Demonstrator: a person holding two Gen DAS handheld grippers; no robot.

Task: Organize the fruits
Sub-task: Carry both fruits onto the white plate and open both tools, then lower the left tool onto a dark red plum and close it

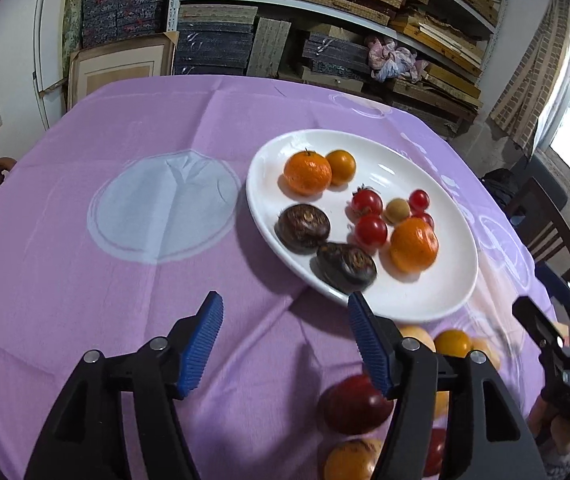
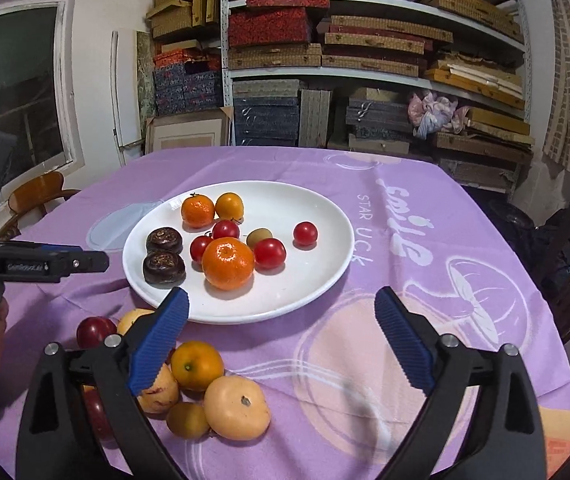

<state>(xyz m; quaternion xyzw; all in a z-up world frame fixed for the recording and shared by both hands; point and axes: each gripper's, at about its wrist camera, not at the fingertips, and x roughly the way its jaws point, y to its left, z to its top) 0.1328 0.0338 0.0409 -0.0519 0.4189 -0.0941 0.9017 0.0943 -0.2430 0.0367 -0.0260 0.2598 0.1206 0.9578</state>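
Note:
A white plate (image 1: 425,300) (image 2: 317,280) on the purple cloth holds two mandarins (image 2: 227,263), a small orange fruit (image 2: 229,206), two dark water chestnuts (image 2: 164,266), several cherry tomatoes (image 2: 269,253) and a small tan fruit (image 2: 259,237). Loose fruit lies in front of the plate: a pale persimmon (image 2: 237,407), an orange (image 2: 197,365), a dark red plum (image 1: 355,404) (image 2: 93,331) and others. My left gripper (image 1: 285,348) is open and empty, left of the pile. My right gripper (image 2: 281,340) is open and empty over the cloth by the pile.
Shelves of stacked boxes (image 2: 365,52) stand behind the table. Wooden chairs stand at the left (image 2: 37,196) and at the right (image 1: 545,228). The left gripper's body and the hand holding it show at the left of the right wrist view (image 2: 37,264).

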